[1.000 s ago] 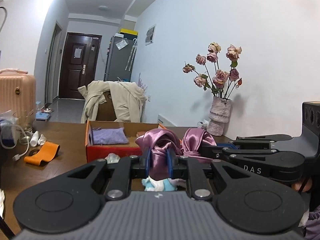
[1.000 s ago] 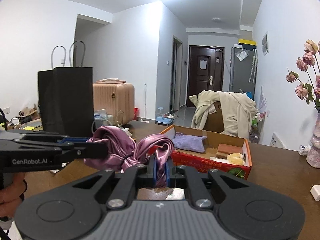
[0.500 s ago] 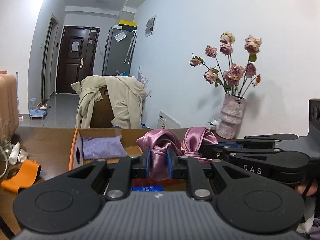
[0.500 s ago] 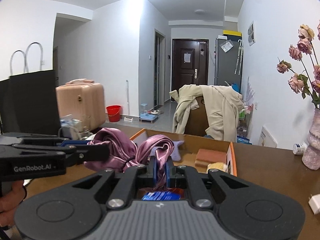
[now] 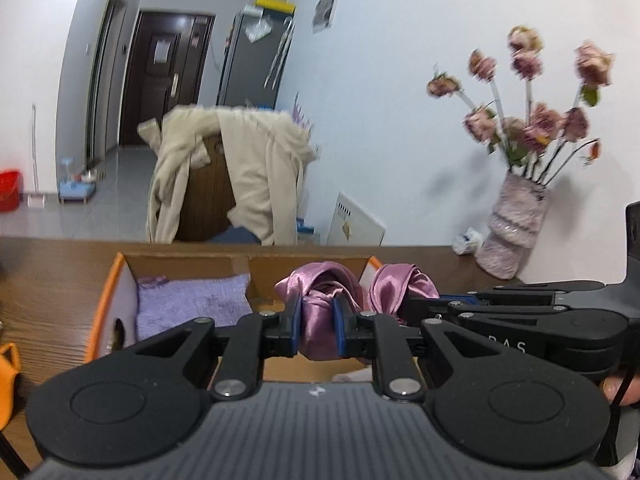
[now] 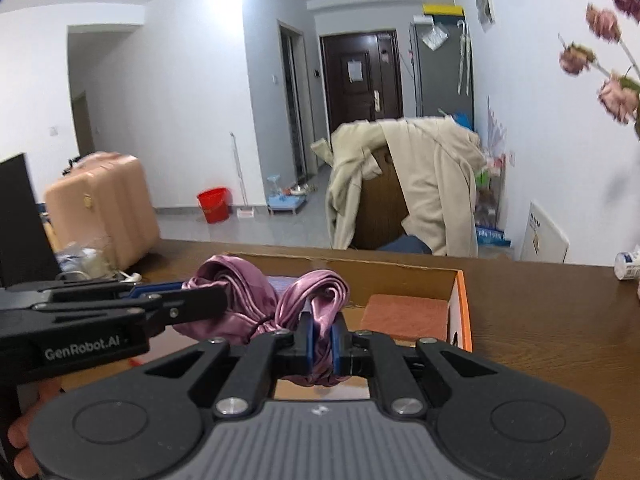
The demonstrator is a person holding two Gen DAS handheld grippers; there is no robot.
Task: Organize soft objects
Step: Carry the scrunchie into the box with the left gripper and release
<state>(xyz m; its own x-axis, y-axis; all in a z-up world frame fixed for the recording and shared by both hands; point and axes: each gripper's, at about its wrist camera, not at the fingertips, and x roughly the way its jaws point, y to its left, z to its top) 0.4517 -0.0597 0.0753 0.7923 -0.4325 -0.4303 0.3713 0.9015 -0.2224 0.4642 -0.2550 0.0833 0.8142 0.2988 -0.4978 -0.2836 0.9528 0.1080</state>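
Left claw (image 5: 316, 330): its blue pads are closed on one bunched end of the purple satin cloth (image 5: 320, 308), which is held clear of the counter (image 5: 52, 280). Right claw (image 6: 321, 338): closed likewise on the other end of the same cloth, so that the fabric is carried between the two claws, with its knotted middle between them. Directly below and ahead of both claws lies the open cardboard box (image 5: 104, 300), in which a lavender cloth (image 5: 192, 306) is seen below and to the left of the left claw and a brick-coloured pad (image 6: 404, 316) just right of the right claw.

Risks: the satin is judged to be slippery, so an end may be lost from the pads if the claws are drawn apart. If the release is made too near the box rim, the cloth could be left draped over the wall rather than inside. The box floor beneath the cloth is largely hidden, so the free space there cannot be confirmed.

Pose: both claws are held level and side by side, pointed forward over the near edge of the box, the right one lying across the left claw's right-hand field.
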